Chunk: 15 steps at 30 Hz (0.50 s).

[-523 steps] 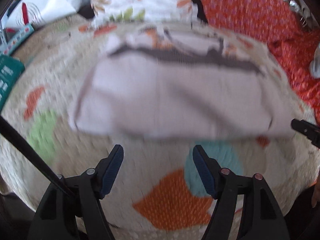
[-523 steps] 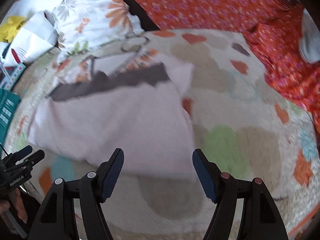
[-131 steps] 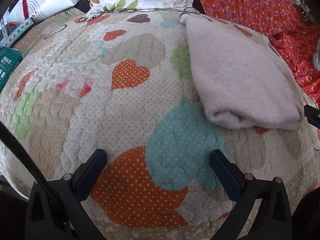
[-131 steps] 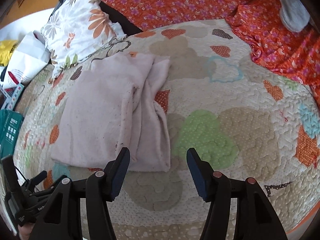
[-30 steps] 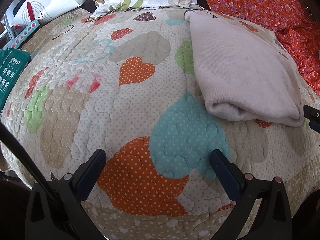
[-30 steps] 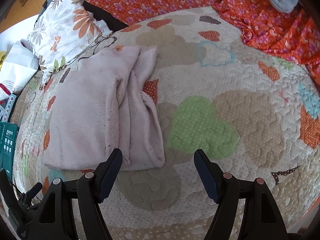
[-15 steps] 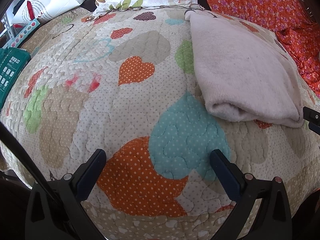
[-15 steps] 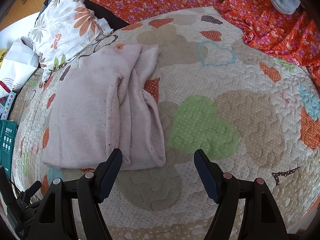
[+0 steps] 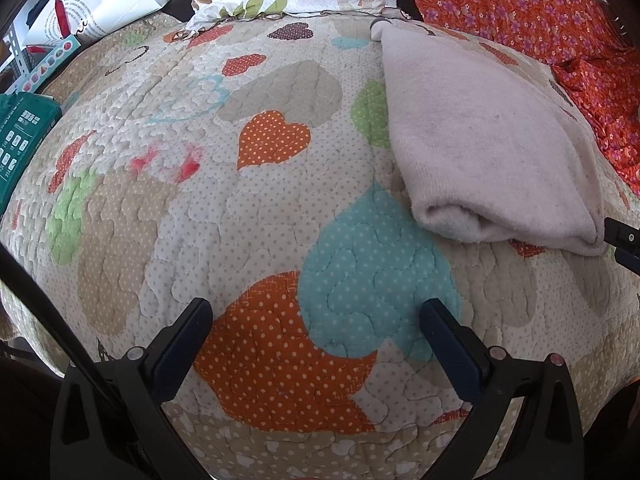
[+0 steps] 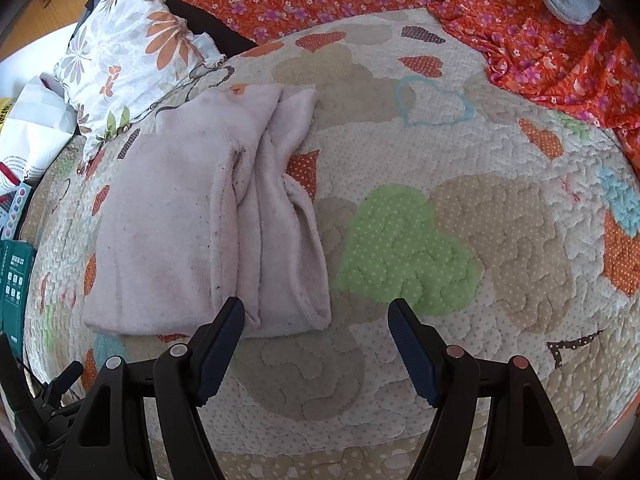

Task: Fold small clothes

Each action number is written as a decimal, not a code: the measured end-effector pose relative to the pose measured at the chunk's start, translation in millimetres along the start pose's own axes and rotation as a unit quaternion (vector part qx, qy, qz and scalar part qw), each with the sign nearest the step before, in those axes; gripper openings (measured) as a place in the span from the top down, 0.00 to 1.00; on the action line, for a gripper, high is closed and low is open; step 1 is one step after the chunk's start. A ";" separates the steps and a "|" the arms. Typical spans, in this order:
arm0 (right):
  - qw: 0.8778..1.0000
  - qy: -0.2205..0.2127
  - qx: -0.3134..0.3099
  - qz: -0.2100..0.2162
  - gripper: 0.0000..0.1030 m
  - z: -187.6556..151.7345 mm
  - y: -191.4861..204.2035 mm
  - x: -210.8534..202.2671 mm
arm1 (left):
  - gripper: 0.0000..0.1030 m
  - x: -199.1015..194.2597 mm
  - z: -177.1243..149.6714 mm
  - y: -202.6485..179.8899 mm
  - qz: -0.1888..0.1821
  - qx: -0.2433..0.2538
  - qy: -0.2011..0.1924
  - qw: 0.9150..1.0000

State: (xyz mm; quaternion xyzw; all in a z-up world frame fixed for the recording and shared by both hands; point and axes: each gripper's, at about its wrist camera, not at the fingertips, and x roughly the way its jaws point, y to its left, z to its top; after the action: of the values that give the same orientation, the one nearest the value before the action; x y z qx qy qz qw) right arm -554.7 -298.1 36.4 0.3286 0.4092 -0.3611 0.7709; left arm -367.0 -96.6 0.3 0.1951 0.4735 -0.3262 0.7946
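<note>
One folded pink garment (image 10: 208, 220), two empty grippers.
The left hand-held gripper (image 9: 316, 328) and right hand-held gripper (image 10: 316, 326) both gape wide; the garment lies ahead-right of the left, ahead-left of the right.

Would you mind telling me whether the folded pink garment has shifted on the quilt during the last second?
No. The pink garment still lies beside the green heart patch.

The garment (image 10: 208, 216), once spread wide, now lies folded narrow; both tools have released it
</note>
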 end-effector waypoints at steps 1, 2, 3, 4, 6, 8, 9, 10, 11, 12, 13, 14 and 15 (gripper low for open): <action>1.000 0.000 0.000 0.000 0.24 -0.2 0.2 0.7 | 0.00 0.0 -0.1 0.0 0.000 0.000 0.000 1.000; 1.000 0.001 0.001 0.000 0.24 -0.4 0.3 0.9 | 0.00 -0.1 -0.4 -0.1 0.000 -0.001 0.000 1.000; 1.000 0.001 0.001 0.000 0.24 -0.5 0.6 1.1 | 0.00 -0.2 -0.4 -0.1 -0.001 -0.001 0.000 1.000; 1.000 0.002 0.001 -0.001 0.24 -0.8 0.9 1.2 | 0.00 0.1 -0.5 0.1 -0.001 -0.001 0.000 1.000; 1.000 0.004 0.001 -0.001 0.24 -0.7 0.7 2.1 | 0.00 0.1 -0.5 0.3 -0.001 -0.001 0.000 1.000; 1.000 0.006 0.001 0.000 0.23 -0.6 0.3 3.3 | 0.00 0.0 -0.2 0.5 -0.001 -0.001 0.000 1.000; 1.000 0.007 0.001 0.000 0.23 -0.3 0.1 3.7 | 0.00 0.0 -0.3 0.4 -0.001 -0.001 0.001 1.000; 1.000 0.007 0.001 0.000 0.23 -0.4 0.0 4.1 | 0.00 0.2 -0.3 0.7 -0.002 -0.002 0.001 1.000; 1.000 0.008 0.002 0.000 0.22 -0.6 -0.3 4.3 | 0.00 0.6 -0.3 1.1 -0.003 -0.004 0.002 1.000; 1.000 0.008 0.002 0.000 0.22 -0.8 -0.4 4.7 | 0.00 1.0 -0.6 1.1 -0.003 -0.005 0.002 1.000; 1.000 0.009 0.003 0.000 0.21 -0.9 -0.8 5.1 | 0.00 1.3 -0.8 1.3 -0.004 -0.006 0.002 1.000; 1.000 0.009 0.003 0.000 0.21 -0.7 -1.2 5.5 | 0.00 1.5 -1.2 1.3 -0.004 -0.007 0.002 1.000; 1.000 0.010 0.004 -0.001 0.21 -0.9 -1.6 6.1 | 0.00 1.6 -1.1 1.2 -0.004 -0.007 0.002 1.000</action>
State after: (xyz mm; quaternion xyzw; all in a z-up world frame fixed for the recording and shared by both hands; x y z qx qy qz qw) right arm -553.9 -300.0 30.4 0.3352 0.4157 -0.3599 0.7651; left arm -366.3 -95.6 -1.6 0.1883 0.4777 -0.3258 0.7939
